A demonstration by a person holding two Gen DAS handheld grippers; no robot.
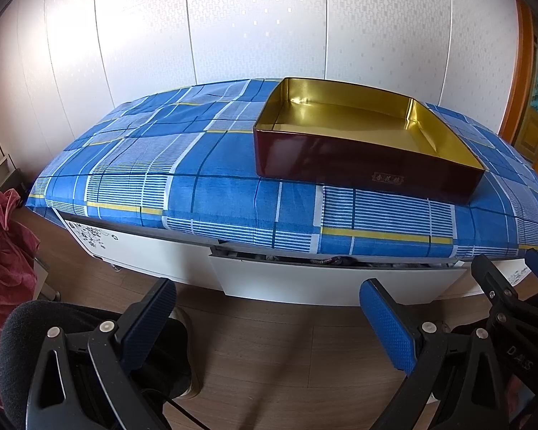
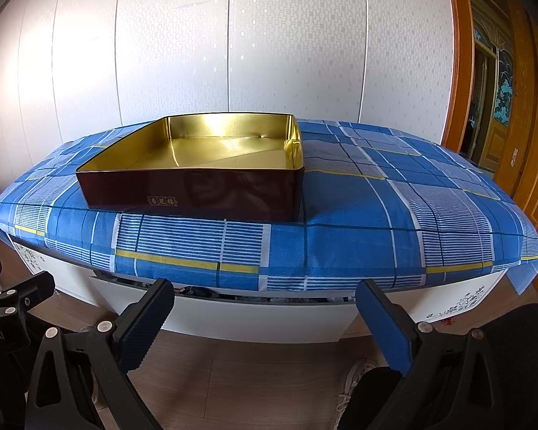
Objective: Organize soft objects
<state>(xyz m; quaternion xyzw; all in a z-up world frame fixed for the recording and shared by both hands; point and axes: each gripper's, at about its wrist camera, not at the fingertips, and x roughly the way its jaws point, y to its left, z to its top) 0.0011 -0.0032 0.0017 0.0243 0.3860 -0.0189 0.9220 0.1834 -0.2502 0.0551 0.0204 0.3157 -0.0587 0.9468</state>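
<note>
Left gripper (image 1: 269,319) and right gripper (image 2: 265,319) both stand wide open, holding nothing, low before the counter (image 2: 233,319) front, over wood floor (image 1: 269,351). An empty gold-lined tin box (image 2: 211,147) sits on the blue plaid cloth (image 2: 358,193), near its front edge. The drawer (image 2: 254,299) below is slightly ajar, fabric visible inside. Cloth right of the box lies bare.

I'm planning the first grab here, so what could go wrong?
The drawer is only open a crack, and the cloth overhangs it: a claw reaching in could snag and drag the cloth.

The tin sits on that cloth near the front edge, so a tug might shift it.

Both claws, left and right, are open.
</note>
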